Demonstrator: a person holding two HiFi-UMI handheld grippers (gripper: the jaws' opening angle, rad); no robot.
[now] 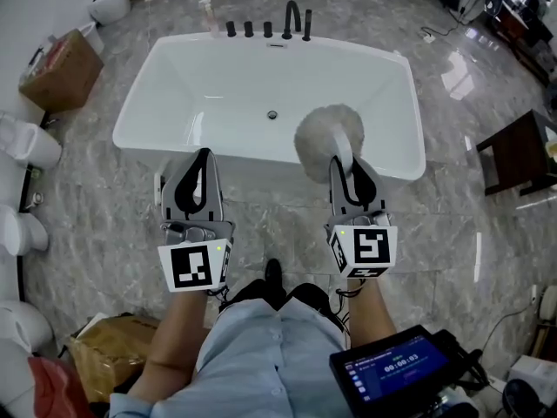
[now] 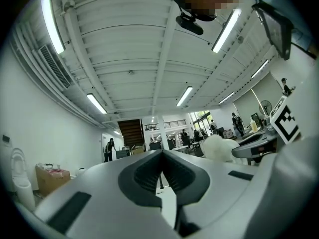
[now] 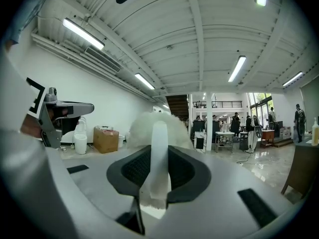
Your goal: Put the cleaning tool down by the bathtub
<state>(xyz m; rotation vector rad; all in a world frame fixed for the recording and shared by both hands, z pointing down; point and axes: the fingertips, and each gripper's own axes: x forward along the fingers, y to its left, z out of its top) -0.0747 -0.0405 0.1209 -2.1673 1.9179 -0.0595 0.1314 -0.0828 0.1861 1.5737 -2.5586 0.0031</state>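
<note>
One white bathtub (image 1: 270,103) stands on a floor (image 1: 452,198) of grey polished marble. Two claws are before its near rim. The left claw (image 1: 204,157) has its jaws together, with nothing between them. The right claw (image 1: 340,162) grips the white handle of the one cleaning tool (image 1: 329,131), whose fluffy round head is over the near rim. Five black tap fittings (image 1: 267,29) stand on the far rim. The room is a large white hall with long ceiling lamps (image 3: 83,33).
</note>
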